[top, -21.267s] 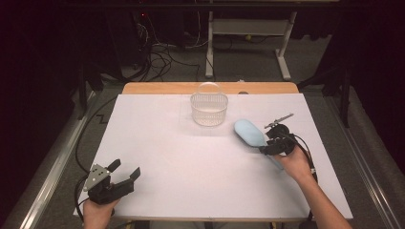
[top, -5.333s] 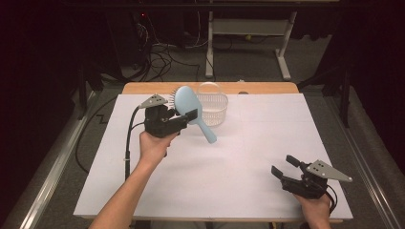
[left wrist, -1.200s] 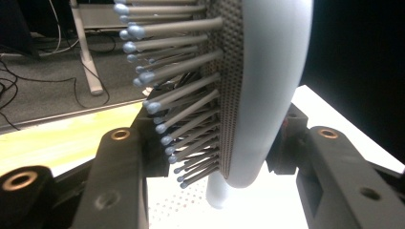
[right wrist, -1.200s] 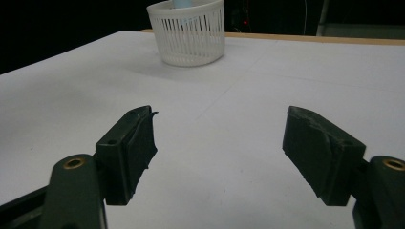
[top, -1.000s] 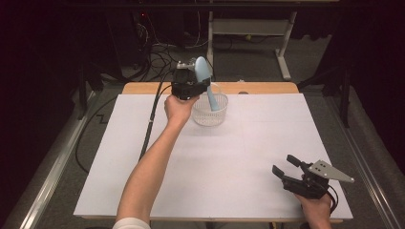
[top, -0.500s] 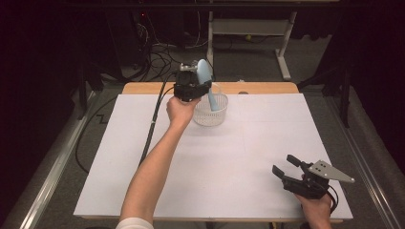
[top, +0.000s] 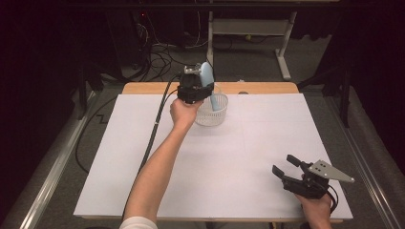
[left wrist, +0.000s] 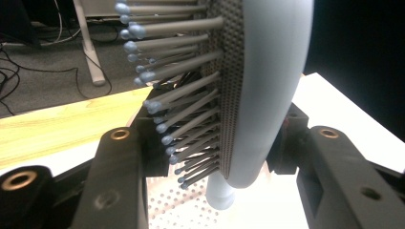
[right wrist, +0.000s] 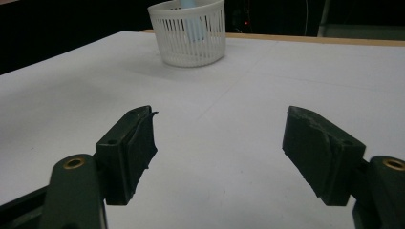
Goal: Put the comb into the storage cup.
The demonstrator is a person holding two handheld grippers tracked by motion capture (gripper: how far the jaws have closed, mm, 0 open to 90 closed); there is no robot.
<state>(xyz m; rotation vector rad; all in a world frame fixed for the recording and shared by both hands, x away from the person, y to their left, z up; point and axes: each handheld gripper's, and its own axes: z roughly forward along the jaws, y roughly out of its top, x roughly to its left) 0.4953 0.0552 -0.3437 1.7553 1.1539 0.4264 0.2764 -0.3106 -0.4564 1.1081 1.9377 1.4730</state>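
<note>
- Left gripper (top: 198,90) is clamped on the head of the light-blue hairbrush (top: 209,83), held over the white basket (top: 211,116) at the table's far edge.
- The brush's long axis runs near upright, slightly tilted; the handle (top: 216,101) points down into the basket, directly below the grip.
- Right gripper (top: 292,172) rests well apart at the near right, jaws spread and empty; the left hand is the nearer one.
- Whether the handle tip touches the basket floor cannot be made out; the left gripper view cuts off the brush head.

Smooth plastic hairbrush (left wrist: 272,71), perforated plastic basket (right wrist: 187,32) — matt.
</note>
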